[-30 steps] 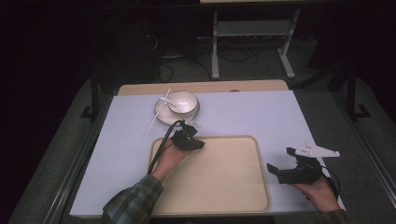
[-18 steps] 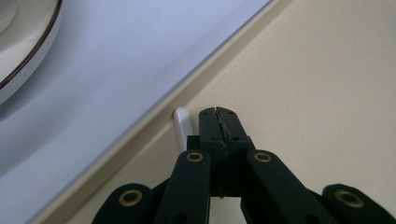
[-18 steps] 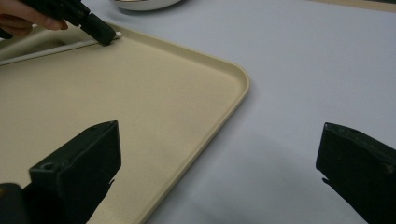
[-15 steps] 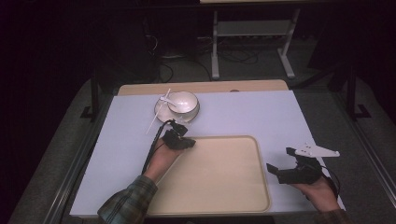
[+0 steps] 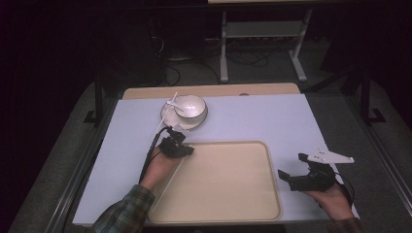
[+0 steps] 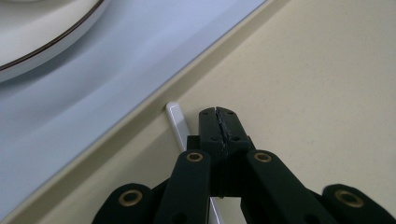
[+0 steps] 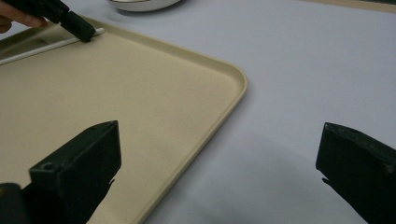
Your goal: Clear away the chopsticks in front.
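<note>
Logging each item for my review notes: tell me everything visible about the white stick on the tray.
The white stick is thin, straight and smooth, plastic by the look of it, with a squared-off tip. It lies flat in the beige tray, close along the rim near the far left corner. The left claw is shut, its tips just above the stick; whether it grips the stick cannot be told. In the right gripper view the stick runs leftward from under that claw. Its other end is out of sight.
</note>
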`<state>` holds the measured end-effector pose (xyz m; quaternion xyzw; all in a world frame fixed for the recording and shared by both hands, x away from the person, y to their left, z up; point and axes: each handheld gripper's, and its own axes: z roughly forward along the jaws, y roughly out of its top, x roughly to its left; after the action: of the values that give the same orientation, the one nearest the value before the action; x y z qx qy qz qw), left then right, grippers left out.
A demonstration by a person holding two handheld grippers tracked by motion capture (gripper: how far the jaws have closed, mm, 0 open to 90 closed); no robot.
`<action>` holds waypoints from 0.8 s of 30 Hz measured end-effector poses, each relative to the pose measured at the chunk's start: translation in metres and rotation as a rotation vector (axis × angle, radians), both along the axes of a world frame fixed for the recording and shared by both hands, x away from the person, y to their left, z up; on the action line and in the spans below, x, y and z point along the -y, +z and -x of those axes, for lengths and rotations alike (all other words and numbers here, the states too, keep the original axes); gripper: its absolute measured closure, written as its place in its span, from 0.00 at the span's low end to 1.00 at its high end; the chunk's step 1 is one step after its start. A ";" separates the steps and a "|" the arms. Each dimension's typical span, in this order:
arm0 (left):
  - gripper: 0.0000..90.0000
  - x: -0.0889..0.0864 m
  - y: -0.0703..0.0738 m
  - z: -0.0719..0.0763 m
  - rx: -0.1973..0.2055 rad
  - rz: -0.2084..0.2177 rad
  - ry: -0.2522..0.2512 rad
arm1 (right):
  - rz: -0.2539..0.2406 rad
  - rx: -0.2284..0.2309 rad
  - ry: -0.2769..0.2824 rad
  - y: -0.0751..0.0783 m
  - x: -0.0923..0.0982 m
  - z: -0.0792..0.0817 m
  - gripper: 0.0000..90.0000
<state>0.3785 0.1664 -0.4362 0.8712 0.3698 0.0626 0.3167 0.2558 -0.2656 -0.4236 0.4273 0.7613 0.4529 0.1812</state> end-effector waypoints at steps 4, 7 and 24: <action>0.99 -0.012 0.001 0.003 0.002 0.000 0.019 | 0.000 0.000 -0.001 0.000 0.000 0.000 0.00; 0.99 -0.021 0.002 0.005 0.006 0.002 0.034 | 0.001 -0.001 -0.001 0.000 0.000 0.000 0.00; 0.99 -0.052 0.003 0.016 0.005 -0.005 0.095 | 0.001 0.000 -0.002 0.000 0.000 0.000 0.00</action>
<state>0.3621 0.2185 -0.4330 0.8533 0.4098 0.0805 0.3123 0.2555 -0.2656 -0.4233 0.4276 0.7612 0.4523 0.1820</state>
